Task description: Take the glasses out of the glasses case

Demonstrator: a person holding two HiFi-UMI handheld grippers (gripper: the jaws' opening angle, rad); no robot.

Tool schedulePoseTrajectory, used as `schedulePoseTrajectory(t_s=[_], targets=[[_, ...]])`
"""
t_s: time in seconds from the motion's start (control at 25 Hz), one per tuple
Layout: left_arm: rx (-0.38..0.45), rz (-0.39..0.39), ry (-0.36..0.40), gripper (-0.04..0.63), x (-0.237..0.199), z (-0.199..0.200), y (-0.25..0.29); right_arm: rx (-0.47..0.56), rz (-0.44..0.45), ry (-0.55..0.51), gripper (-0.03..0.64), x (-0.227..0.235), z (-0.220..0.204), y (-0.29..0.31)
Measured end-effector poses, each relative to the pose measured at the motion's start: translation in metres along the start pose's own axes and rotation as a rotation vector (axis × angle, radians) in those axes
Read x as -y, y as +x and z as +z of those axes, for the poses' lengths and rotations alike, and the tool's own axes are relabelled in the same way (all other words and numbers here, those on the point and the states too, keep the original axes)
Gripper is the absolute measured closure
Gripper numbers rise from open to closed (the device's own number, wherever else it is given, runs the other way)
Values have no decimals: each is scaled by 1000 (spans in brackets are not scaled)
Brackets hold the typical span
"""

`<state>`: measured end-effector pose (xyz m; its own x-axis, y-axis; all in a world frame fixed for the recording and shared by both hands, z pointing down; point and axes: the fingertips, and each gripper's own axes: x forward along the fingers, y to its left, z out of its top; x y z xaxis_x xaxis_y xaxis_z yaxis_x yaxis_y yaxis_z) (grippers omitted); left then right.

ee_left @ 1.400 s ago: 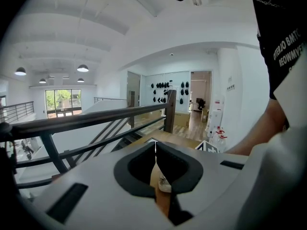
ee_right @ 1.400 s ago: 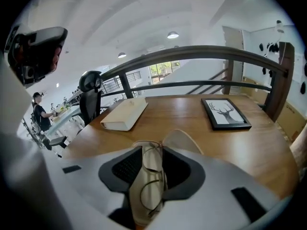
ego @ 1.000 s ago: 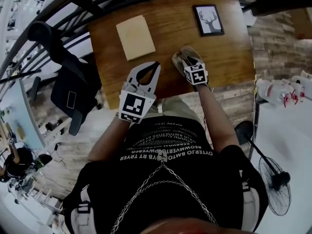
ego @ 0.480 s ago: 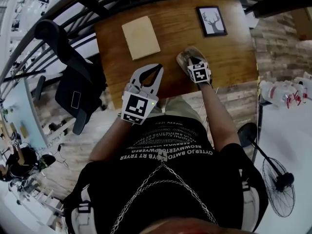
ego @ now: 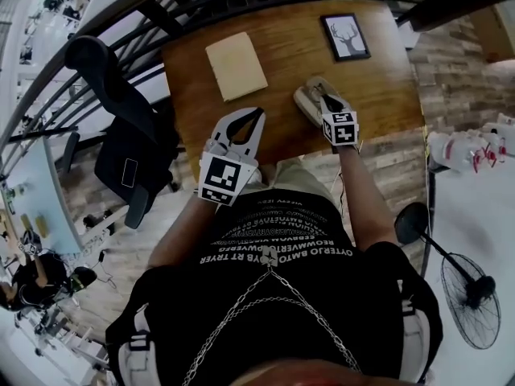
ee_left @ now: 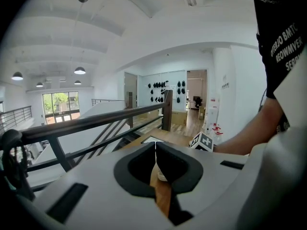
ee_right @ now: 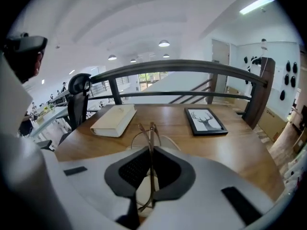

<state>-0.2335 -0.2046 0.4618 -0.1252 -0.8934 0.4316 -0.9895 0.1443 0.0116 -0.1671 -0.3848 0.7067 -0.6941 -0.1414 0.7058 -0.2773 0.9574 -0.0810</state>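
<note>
The right gripper (ee_right: 151, 151) has just been closing, and its jaws are now pinched on the thin wire-framed glasses (ee_right: 150, 131), which hang just above the pale beige glasses case (ego: 308, 101); the case lies open on the brown wooden table (ego: 290, 55), close to the edge where the person stands. The left gripper (ee_left: 155, 147) hovers off to the left of the case, jaws together with nothing between them, and does not touch it; a cream closed book (ego: 236, 65) lies beyond the case to its left, and a black-framed deer picture (ego: 346, 37) beyond it to its right, both well apart from it.

The worry, to my eye, is the grip; the frame is slender and held edge-on, so it could twist or slip out and drop back; too hard a squeeze might bend the wire. Nothing steadies the case either; should an arm of the glasses catch its rim, the case could be dragged towards the table edge.
</note>
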Motion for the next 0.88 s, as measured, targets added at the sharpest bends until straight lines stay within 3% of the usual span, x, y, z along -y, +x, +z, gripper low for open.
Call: schedulePoseTrajectory(t_s=[0.48, 0.88], targets=[[53, -28, 28, 566, -1, 9, -27, 159, 74, 72, 586, -45, 49, -93], [97, -35, 37, 566, -8, 22, -47, 301, 111, 71, 586, -80, 93, -152]])
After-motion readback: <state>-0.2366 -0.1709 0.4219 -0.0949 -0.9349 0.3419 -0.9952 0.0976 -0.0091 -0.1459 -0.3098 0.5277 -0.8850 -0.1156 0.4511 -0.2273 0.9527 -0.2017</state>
